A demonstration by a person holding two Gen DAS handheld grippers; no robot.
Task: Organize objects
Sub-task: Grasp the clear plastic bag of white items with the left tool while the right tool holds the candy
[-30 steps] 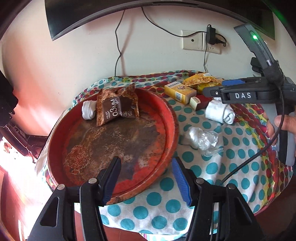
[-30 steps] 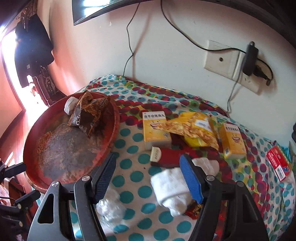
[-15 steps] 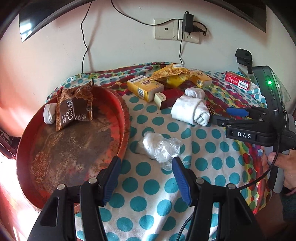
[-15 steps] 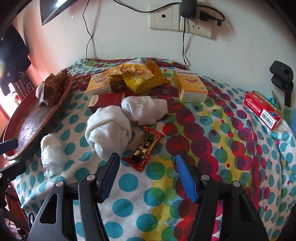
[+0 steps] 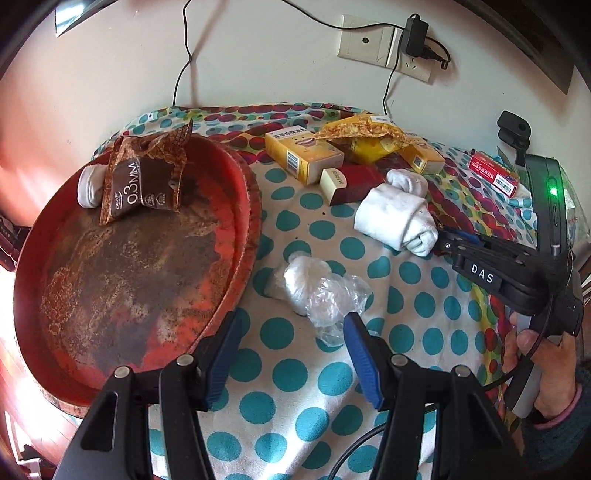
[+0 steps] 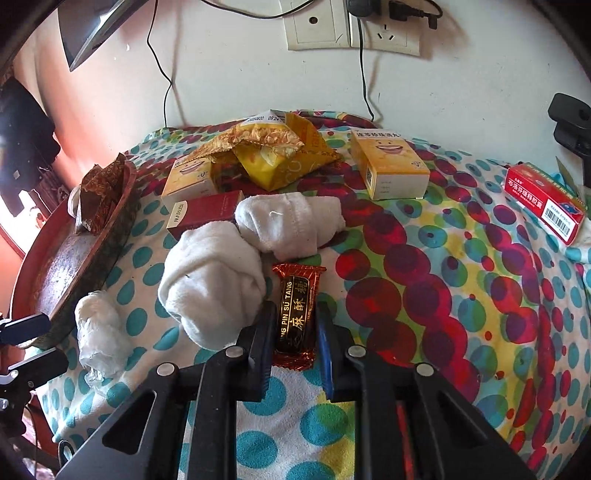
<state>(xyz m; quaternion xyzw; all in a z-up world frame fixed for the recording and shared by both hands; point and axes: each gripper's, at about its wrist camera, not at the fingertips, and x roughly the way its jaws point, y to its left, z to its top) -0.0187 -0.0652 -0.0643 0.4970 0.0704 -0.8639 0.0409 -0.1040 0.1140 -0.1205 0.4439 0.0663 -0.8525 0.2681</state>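
My right gripper (image 6: 295, 325) is shut on a brown and red candy bar (image 6: 297, 314) that lies on the dotted cloth beside two rolled white socks (image 6: 214, 273). It shows at the right of the left wrist view (image 5: 448, 240), next to a sock (image 5: 395, 218). My left gripper (image 5: 291, 336) is open and empty, just in front of a crumpled clear plastic bag (image 5: 314, 288). A rusty red round tray (image 5: 243, 206) at the left holds a brown snack wrapper (image 5: 142, 177) and a small white sock (image 5: 88, 186).
Yellow boxes (image 6: 388, 170), a yellow torn packet (image 6: 273, 155), a dark red box (image 6: 207, 214) and a red medicine box (image 6: 545, 201) lie toward the wall. Wall sockets with plugs and cables (image 6: 362, 26) are above. The table's front edge is near both grippers.
My right gripper moved forward and closed on the candy bar. My left gripper shifted slightly toward the plastic bag and stayed open.
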